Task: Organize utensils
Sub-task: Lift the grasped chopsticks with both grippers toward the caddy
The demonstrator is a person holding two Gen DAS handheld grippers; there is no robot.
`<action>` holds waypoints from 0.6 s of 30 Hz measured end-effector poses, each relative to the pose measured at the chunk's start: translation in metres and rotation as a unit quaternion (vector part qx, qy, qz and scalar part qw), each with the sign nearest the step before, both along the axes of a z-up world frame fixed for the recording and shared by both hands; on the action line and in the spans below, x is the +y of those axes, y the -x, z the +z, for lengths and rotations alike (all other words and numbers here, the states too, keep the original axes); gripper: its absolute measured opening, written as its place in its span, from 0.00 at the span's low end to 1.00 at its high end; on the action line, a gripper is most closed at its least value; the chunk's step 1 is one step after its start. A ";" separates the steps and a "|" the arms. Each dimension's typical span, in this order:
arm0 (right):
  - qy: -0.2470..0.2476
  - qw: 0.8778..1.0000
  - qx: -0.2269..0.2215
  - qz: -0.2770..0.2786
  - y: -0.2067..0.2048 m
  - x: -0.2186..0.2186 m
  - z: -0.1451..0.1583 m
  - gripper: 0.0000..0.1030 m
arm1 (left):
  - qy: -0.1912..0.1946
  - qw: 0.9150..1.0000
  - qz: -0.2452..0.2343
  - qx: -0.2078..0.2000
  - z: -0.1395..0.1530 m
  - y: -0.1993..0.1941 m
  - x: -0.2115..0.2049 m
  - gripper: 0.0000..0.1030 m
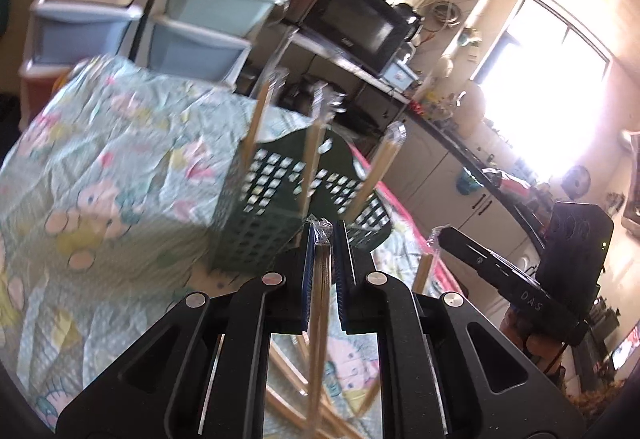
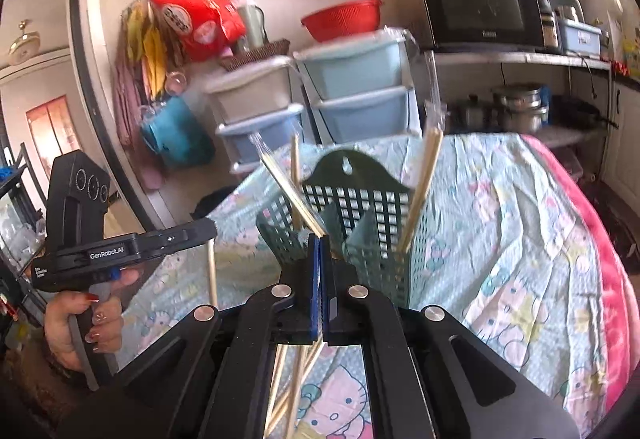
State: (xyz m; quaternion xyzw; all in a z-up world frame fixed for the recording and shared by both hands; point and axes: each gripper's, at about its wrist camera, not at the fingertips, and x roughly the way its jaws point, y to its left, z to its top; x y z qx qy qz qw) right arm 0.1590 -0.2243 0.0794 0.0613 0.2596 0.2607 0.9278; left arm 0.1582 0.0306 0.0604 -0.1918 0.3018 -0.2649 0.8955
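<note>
left gripper [image 1: 322, 239] is clenched on a wrapped pair of chopsticks [image 1: 320, 303], the pads pinching it near its top end where the clear wrapper crinkles out, just in front of the green holder [image 1: 256, 215]. right gripper [image 2: 320, 251] is clamped tight too, with another wrapped pair [image 2: 298, 367] hanging below its pads – though exactly how much of it sits between the pads is hard to tell.

these sticks look light, thin and stiff, and the slick plastic sleeve probably lets them slide or swing when pinched near one end (a grip closer to the middle would likely steady them). nothing fragile here, but a long stick hanging from its tip could pivot.

the green holder stands on the cloth-covered surface [image 1: 120, 143], already carrying several wrapped pairs [image 1: 310, 163] leaning outward at different angles – these seem the main obstacle, since a new pair has to drop between them without knocking them. more pairs [image 2: 280, 391] lie on the cloth on the near side of the holder. behind the holder stand plastic drawers [image 2: 356, 91] and a microwave [image 2: 480, 7], well apart.
</note>
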 end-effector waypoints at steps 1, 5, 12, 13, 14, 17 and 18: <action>-0.001 1.000 -0.004 0.000 0.001 0.000 0.003 0.01 | -0.001 1.000 -0.003 -0.007 0.006 0.000 -0.003 0.06; -0.006 1.000 -0.023 0.001 0.005 -0.002 0.017 0.01 | 0.004 1.000 -0.012 -0.024 0.022 -0.001 -0.007 0.06; -0.008 0.999 -0.049 -0.001 0.009 -0.003 0.035 0.01 | 0.005 0.998 -0.015 -0.055 0.049 -0.005 -0.010 0.06; -0.008 0.999 -0.051 -0.001 0.008 -0.003 0.036 0.01 | 0.007 0.998 -0.015 -0.059 0.053 -0.006 -0.010 0.06; -0.009 0.998 -0.055 -0.001 0.008 -0.003 0.039 0.01 | 0.007 0.998 -0.015 -0.065 0.058 -0.007 -0.009 0.06; -0.013 0.998 -0.064 -0.002 0.007 -0.003 0.047 0.01 | 0.008 0.997 -0.011 -0.082 0.072 -0.009 -0.008 0.06; -0.014 0.998 -0.068 -0.001 0.006 -0.003 0.050 0.01 | 0.009 0.996 -0.010 -0.087 0.076 -0.009 -0.008 0.06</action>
